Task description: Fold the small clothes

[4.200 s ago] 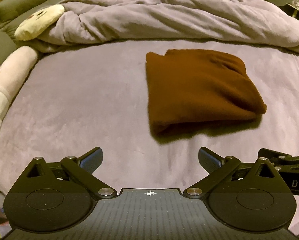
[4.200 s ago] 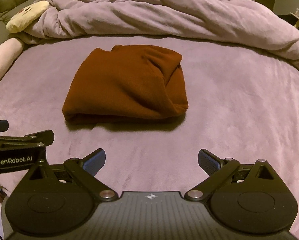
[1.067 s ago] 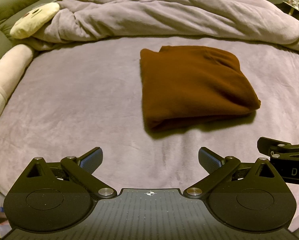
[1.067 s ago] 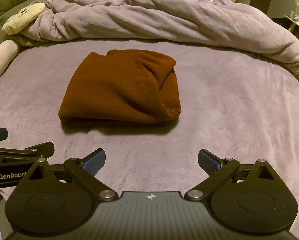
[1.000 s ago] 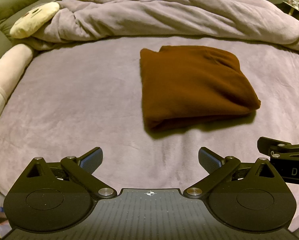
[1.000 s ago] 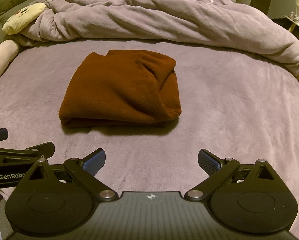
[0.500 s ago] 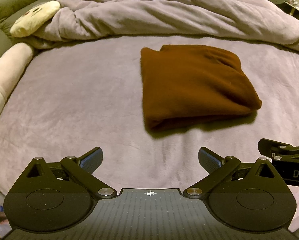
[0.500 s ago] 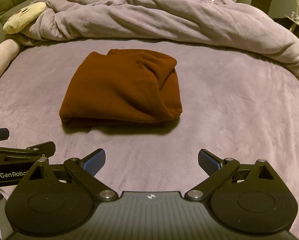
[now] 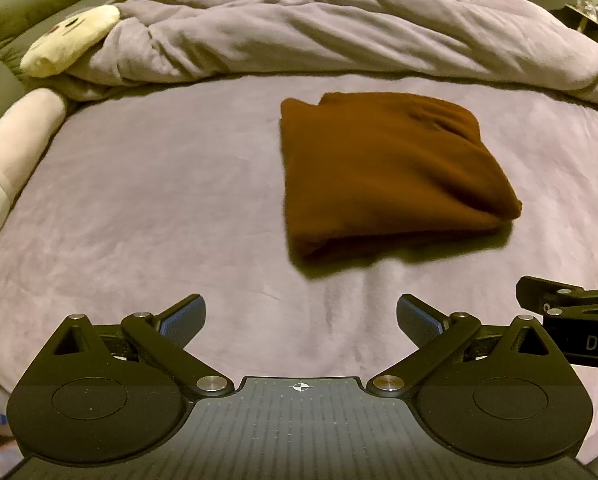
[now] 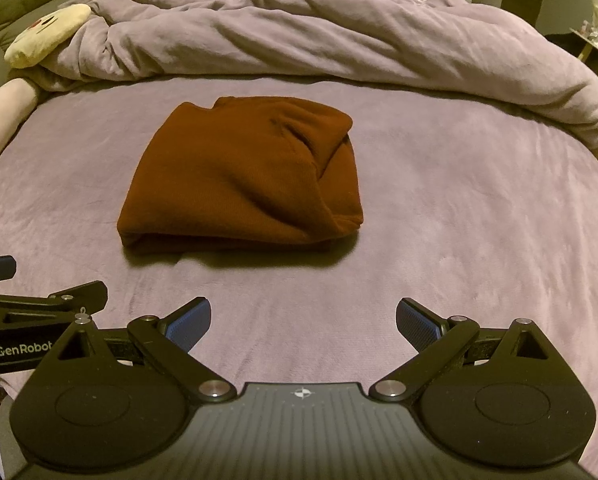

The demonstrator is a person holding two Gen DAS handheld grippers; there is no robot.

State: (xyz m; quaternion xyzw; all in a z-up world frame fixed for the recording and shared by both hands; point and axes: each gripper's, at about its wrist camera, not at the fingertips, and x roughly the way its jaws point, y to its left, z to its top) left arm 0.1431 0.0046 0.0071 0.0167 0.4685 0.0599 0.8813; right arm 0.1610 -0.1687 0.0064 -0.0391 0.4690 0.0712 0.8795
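A brown garment (image 9: 387,172) (image 10: 243,180) lies folded into a compact rectangle on the mauve bed cover (image 9: 159,200), its thick folded edge toward me. My left gripper (image 9: 299,320) hovers open near the bed's front edge, short of the garment and a little to its left, with nothing between its blue pads (image 9: 183,318). My right gripper (image 10: 303,320) is open too, short of the garment and slightly to its right, holding nothing. Each gripper shows at the side of the other's view.
A rumpled mauve duvet (image 9: 339,28) is heaped across the back of the bed. A cream plush toy (image 9: 67,40) and a long pale pillow (image 9: 7,160) lie along the left edge. A green headboard or sofa (image 9: 27,8) stands at far left, and a small stand (image 9: 591,8) at far right.
Both grippers stay open and drift only slightly; since four seconds ago the views have pulled back a little from the folded garment, which has not moved.
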